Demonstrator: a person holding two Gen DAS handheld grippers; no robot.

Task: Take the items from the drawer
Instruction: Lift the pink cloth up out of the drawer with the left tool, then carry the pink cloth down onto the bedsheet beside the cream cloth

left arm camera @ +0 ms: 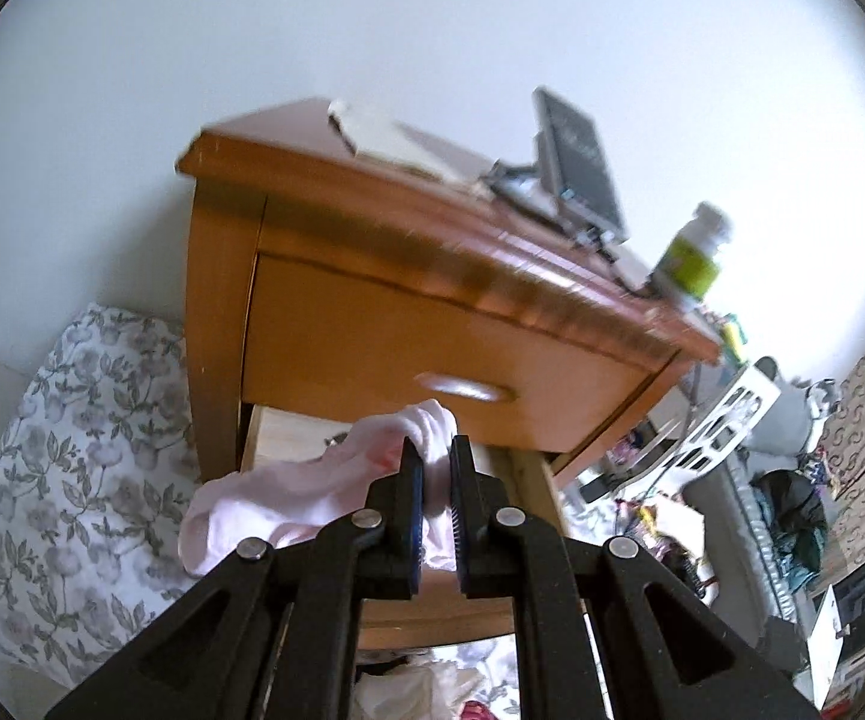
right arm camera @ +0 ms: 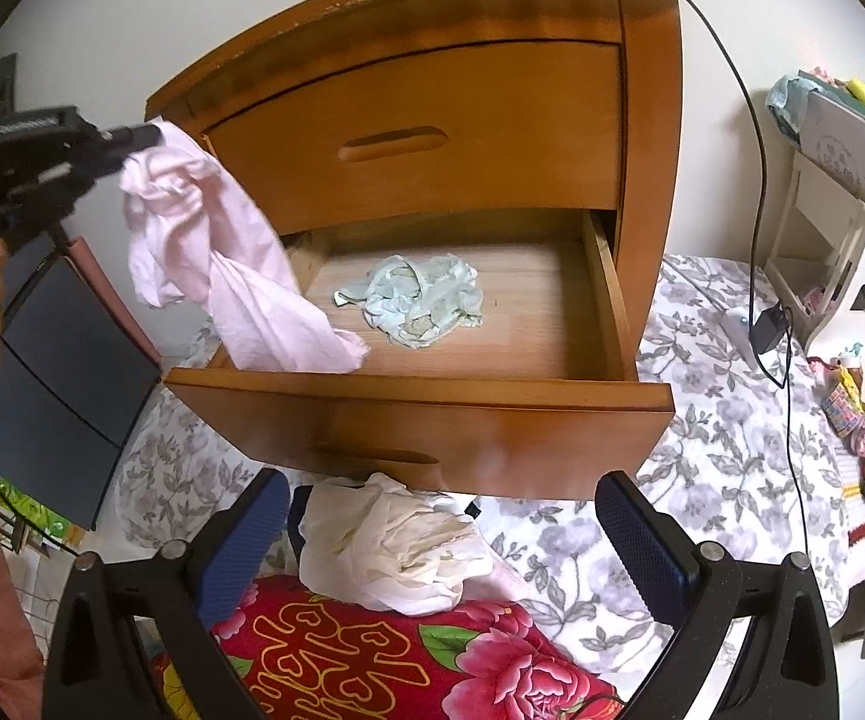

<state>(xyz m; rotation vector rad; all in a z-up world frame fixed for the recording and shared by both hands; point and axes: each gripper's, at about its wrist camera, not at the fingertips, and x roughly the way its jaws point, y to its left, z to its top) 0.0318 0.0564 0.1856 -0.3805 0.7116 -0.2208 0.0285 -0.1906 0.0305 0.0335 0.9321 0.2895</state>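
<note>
Pinching the pink garment (left arm camera: 312, 498), your left gripper (left arm camera: 432, 450) hangs it above the open drawer (right arm camera: 606, 294). Your right gripper (right arm camera: 456, 546) stands spread, a pale green cloth (right arm camera: 420, 300) lying ahead of it.

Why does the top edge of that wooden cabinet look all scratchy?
The nightstand has chipped, worn varnish along its top front edge, showing pale patches. Otherwise nothing looks broken; the open drawer sits straight.

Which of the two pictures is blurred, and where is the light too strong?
Left wrist view: motion blur smears the nightstand, the bottle and the upper drawer's handle; the wall behind is washed out; the left claw and pink cloth stay sharper. Right wrist view: mostly sharp, evenly lit, with fisheye bending at the edges; the open drawer is clear.
</note>
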